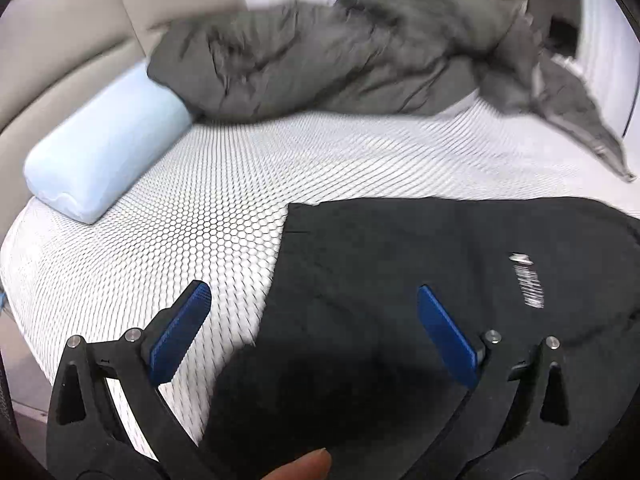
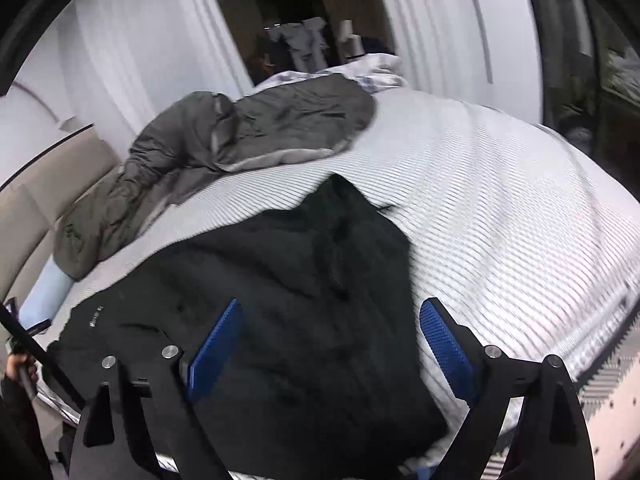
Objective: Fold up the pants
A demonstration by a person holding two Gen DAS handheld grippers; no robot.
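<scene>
Black pants [image 1: 420, 264] lie flat on the white honeycomb-patterned mattress [image 1: 224, 184], a small white label [image 1: 528, 280] showing on the cloth. My left gripper [image 1: 314, 294] hovers open over the pants' left edge, its blue pads [image 1: 180, 332] wide apart with nothing between them. In the right wrist view the same pants [image 2: 304, 272] spread across the bed in a bunched, folded heap. My right gripper [image 2: 330, 312] stands open above them, blue pads [image 2: 448, 348] apart and gripping nothing.
A rumpled grey duvet [image 1: 340, 52] lies along the back of the bed, with a light blue pillow [image 1: 104, 148] at the beige headboard [image 1: 60, 40]. The duvet [image 2: 248, 128] also shows in the right view. A fingertip [image 1: 304, 466] shows at the bottom edge. White mattress [image 2: 500, 208] stretches to the right.
</scene>
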